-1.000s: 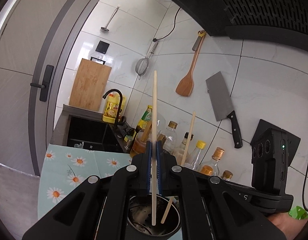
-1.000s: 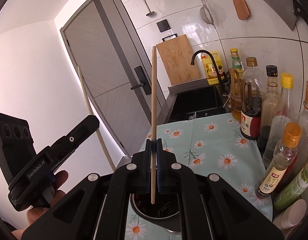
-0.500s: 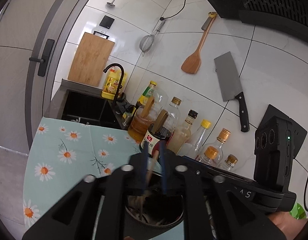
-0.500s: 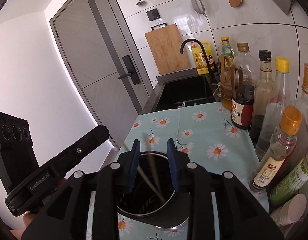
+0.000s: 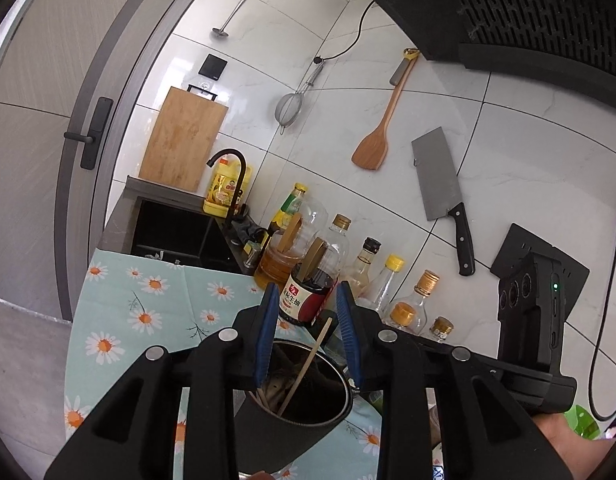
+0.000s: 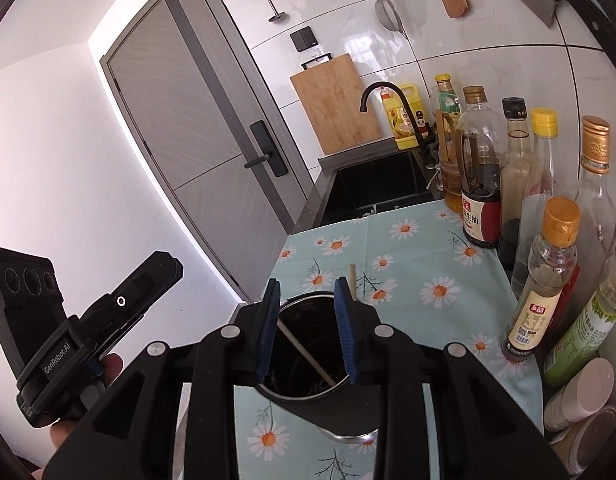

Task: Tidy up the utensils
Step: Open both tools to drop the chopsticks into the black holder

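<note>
Left wrist view showed the left gripper [image 5: 308, 328] over the dark metal holder [image 5: 304, 396] at 6 o'clock, its jaws parted to a narrow gap, opening, nothing between them. A wooden chopstick [image 5: 306, 364] leaned inside the holder, tip toward 1 o'clock. The drop-off step looked just finished.

In the right wrist view the right gripper [image 6: 308, 320] hung over the same holder [image 6: 316, 360], jaws narrowly apart and empty; one chopstick [image 6: 306, 354] lay slanted inside, another's tip [image 6: 352, 280] poked up at 12 o'clock behind the right pad.

Next, I judged, both should lift clear and seek further utensils. The holder's bottom was dark, its base cut off, and the surface [image 6: 420, 264] showed no loose utensils.
</note>
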Demonstrator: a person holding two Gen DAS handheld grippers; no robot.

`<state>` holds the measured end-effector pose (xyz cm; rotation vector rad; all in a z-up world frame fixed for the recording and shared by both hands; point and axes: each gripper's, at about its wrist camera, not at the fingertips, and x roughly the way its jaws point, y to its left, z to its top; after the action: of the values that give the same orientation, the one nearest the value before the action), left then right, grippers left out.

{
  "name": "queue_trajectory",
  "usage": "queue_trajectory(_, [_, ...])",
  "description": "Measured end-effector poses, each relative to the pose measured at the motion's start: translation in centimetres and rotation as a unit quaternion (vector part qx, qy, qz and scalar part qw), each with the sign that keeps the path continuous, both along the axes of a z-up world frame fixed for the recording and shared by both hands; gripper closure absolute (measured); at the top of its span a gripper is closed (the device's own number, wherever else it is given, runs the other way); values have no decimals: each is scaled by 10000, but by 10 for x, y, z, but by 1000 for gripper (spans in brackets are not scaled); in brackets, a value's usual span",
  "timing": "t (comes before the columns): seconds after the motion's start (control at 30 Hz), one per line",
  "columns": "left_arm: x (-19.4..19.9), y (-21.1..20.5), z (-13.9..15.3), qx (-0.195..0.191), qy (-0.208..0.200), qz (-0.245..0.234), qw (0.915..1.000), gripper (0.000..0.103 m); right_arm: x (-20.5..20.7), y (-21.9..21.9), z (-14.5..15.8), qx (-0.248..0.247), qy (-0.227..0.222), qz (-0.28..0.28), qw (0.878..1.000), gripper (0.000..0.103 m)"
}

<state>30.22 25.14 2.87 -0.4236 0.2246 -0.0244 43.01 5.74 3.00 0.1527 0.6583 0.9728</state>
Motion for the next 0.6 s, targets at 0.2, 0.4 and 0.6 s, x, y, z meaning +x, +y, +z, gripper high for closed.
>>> queue_trajectory(0.2, [-30,-8,15,203,-11,45,9998,74,-21,-19,12,143,149,136,9997,72])
queue_trajectory(0.4, [-75,-23,36,286,-112,-52,9995,47,-52,-49,22,136,300,301,9990,66])
queue_trajectory(0.6, [-119,-44,47,442,-94,-333,9984,37,-87,-78,23,-27,550,541,9970,51])
